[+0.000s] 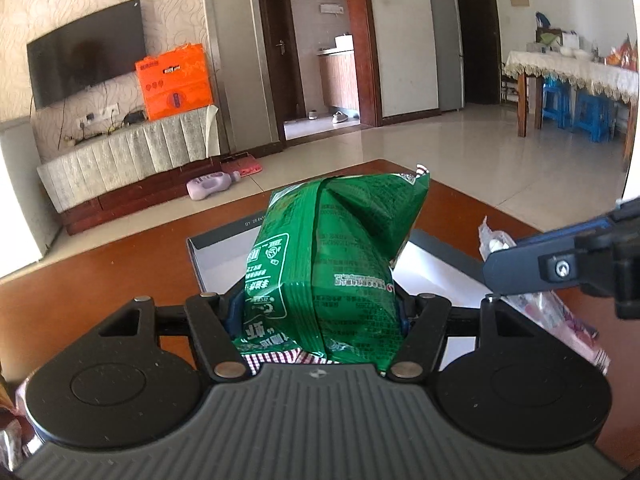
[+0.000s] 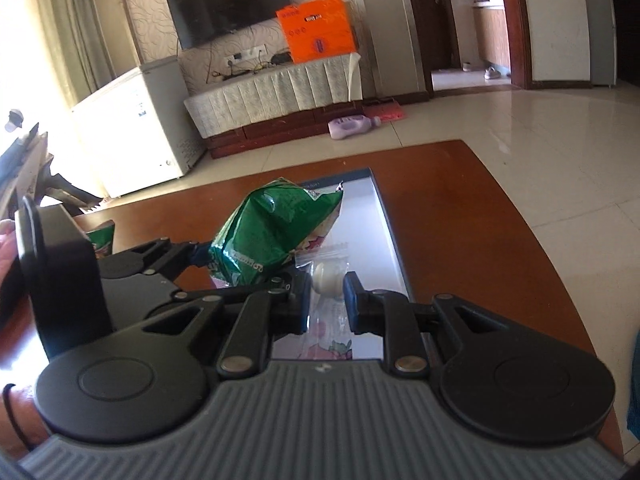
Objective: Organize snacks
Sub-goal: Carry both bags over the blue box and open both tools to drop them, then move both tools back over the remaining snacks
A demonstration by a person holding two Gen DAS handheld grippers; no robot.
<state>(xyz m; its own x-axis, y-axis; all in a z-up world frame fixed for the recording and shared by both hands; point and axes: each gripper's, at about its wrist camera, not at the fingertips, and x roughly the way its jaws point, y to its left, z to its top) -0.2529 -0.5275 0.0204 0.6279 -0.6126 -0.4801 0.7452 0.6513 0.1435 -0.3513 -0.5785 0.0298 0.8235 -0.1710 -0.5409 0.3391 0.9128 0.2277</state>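
My left gripper (image 1: 320, 308) is shut on a green snack bag (image 1: 332, 256) and holds it above a shallow white tray with dark rim (image 1: 224, 240) on the brown table. The same bag (image 2: 272, 232) shows in the right wrist view, held by the left gripper. My right gripper (image 2: 327, 300) holds a clear plastic packet with white round sweets (image 2: 328, 276) between its fingers over the tray (image 2: 384, 216). That packet (image 1: 496, 240) and the right gripper's finger (image 1: 520, 268) show at the right of the left wrist view.
The brown table (image 2: 480, 216) ends at the right and far side over a tiled floor. Another green packet (image 2: 102, 236) lies on the table at the left. A TV stand, an orange box and a white freezer (image 2: 132, 128) stand beyond.
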